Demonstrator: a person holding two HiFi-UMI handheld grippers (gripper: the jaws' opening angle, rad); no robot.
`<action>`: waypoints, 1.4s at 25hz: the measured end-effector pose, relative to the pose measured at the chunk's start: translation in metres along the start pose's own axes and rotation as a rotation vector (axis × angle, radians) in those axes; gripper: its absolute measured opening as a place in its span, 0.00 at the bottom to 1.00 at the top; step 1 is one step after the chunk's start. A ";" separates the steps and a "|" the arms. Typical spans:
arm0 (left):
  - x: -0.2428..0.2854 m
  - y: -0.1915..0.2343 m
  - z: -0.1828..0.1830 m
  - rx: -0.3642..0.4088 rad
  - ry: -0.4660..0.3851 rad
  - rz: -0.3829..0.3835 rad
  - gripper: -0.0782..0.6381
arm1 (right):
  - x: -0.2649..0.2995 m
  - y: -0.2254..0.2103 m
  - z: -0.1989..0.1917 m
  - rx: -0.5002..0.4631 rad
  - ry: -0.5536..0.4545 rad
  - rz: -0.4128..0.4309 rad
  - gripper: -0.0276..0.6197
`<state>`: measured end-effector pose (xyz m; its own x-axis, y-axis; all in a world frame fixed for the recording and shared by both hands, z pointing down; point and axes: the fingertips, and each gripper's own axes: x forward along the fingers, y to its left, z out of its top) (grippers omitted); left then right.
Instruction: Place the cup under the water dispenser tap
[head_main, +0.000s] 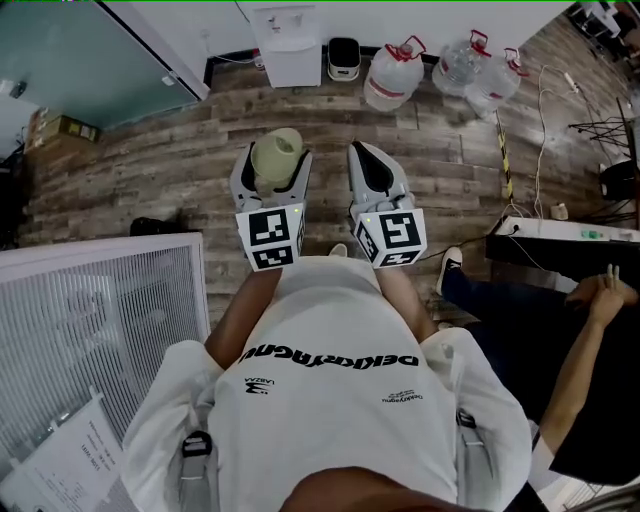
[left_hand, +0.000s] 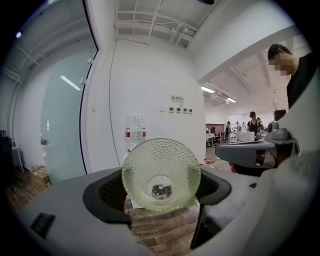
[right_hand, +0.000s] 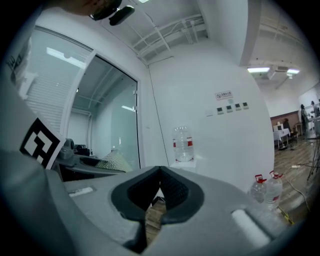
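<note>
Dimpled pale-green cup (left_hand: 161, 175) is pinched between wide-set jaws of left gripper (head_main: 273, 172), its axis along them. Water dispenser (head_main: 290, 45) lies straight ahead, well apart. Right gripper (head_main: 372, 165) is pressed together, empty.

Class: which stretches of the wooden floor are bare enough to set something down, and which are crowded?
Bare: the plank floor between the white water dispenser and the pale-green glass cup, and leftward to the brown cardboard box. Crowded: right of the dispenser, with a white bin and clear water jugs.
</note>
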<state>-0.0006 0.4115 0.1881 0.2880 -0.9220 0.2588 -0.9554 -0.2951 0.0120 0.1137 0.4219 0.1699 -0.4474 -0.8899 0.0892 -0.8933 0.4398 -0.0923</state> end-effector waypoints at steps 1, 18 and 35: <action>-0.001 -0.003 -0.001 -0.001 0.000 0.008 0.63 | -0.002 -0.001 -0.001 0.000 -0.002 0.008 0.04; 0.049 0.025 -0.016 -0.001 0.059 0.081 0.63 | 0.068 -0.022 -0.027 0.052 0.073 0.089 0.04; 0.272 0.201 0.030 -0.016 0.090 -0.017 0.63 | 0.346 -0.052 -0.006 0.044 0.104 0.006 0.04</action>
<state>-0.1119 0.0937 0.2318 0.2982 -0.8902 0.3444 -0.9514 -0.3063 0.0322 0.0048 0.0916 0.2113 -0.4567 -0.8690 0.1904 -0.8889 0.4374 -0.1360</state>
